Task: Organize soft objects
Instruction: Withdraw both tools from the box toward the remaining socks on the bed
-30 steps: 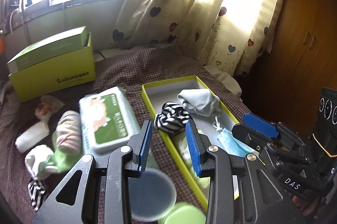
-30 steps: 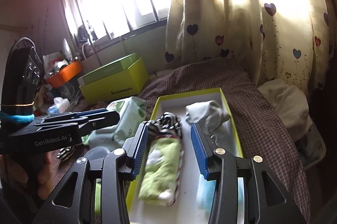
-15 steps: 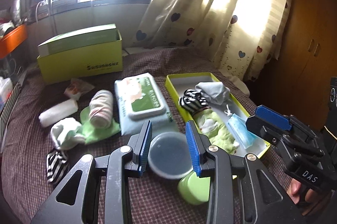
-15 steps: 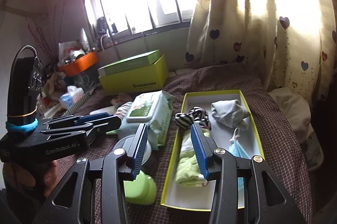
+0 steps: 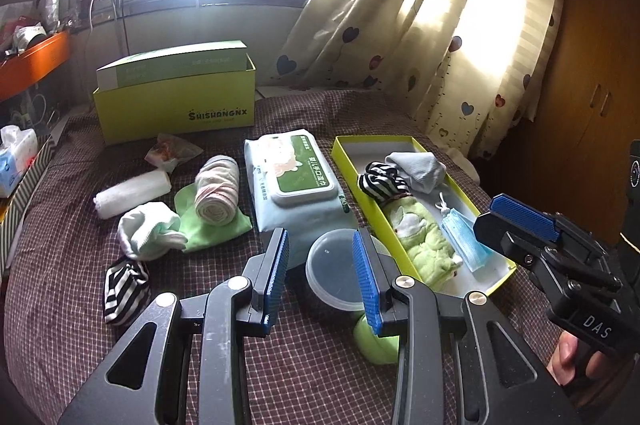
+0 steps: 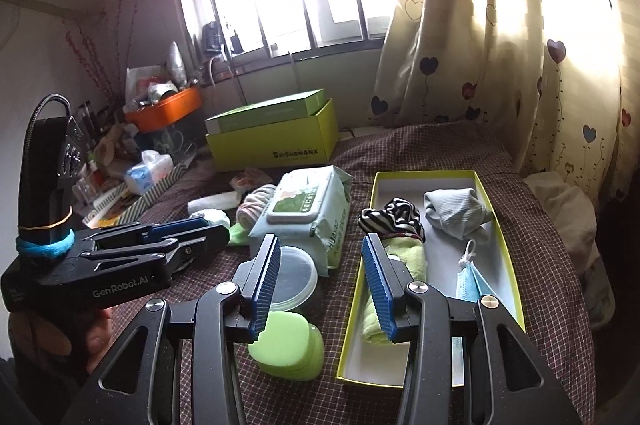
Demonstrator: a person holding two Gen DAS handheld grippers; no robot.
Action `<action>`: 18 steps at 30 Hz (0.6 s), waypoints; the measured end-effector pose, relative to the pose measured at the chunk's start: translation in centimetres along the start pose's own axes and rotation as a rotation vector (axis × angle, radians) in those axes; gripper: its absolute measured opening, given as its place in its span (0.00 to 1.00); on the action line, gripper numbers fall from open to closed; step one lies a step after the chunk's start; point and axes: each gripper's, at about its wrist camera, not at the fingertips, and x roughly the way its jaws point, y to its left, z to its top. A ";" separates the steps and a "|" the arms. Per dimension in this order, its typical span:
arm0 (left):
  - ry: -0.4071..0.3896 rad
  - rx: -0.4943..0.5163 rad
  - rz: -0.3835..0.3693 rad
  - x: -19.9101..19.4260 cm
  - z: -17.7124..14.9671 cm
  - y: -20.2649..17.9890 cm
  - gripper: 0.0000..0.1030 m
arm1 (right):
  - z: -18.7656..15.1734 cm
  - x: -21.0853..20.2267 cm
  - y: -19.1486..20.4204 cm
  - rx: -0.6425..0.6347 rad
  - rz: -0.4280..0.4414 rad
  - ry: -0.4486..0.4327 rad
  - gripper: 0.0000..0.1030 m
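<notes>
A shallow yellow-green tray [image 5: 404,141] [image 6: 498,209] on the checked bed holds a striped sock [image 5: 378,183], a grey sock [image 5: 418,169], a green cloth [image 5: 424,241] and a blue face mask [image 5: 464,241]. Loose on the bed at left lie a pink-striped roll [image 5: 216,191] on a green cloth, a white-and-green sock [image 5: 146,231], a white roll [image 5: 132,191] and a striped sock [image 5: 126,285]. My left gripper [image 5: 320,277] is open and empty above the bed. My right gripper [image 6: 320,277] is open and empty, held back from the tray.
A wet-wipes pack [image 5: 296,185] lies between the loose items and the tray. A clear lidded tub [image 5: 336,271] and a green case [image 6: 290,345] sit near the front. A yellow-green box [image 5: 176,101] stands at the back. A wardrobe is at right.
Both grippers have drawn back and up from the tray, so more of the bed shows. The green cloth now lies in the tray clear of the right gripper.
</notes>
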 end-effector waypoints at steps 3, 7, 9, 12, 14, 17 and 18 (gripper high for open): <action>0.001 -0.005 0.001 -0.1 -0.1 0.2 0.34 | 0.0 0.1 0.2 -0.007 0.003 0.005 0.41; -0.001 -0.010 0.008 -0.3 -0.4 0.6 0.34 | 0.0 0.2 0.7 -0.025 0.005 0.008 0.41; 0.000 -0.014 0.013 -0.3 -0.5 0.8 0.34 | 0.1 0.2 0.9 -0.032 0.009 0.011 0.42; 0.006 -0.020 0.022 -0.3 -0.8 1.2 0.34 | 0.0 0.4 1.5 -0.047 0.015 0.018 0.45; 0.009 -0.024 0.031 -0.4 -1.1 1.7 0.34 | 0.0 0.5 1.8 -0.050 0.023 0.021 0.47; 0.011 -0.035 0.045 -0.5 -1.4 2.4 0.34 | 0.0 0.6 2.1 -0.058 0.030 0.022 0.47; 0.011 -0.040 0.051 -0.6 -1.5 2.7 0.34 | 0.0 0.7 2.3 -0.062 0.034 0.024 0.48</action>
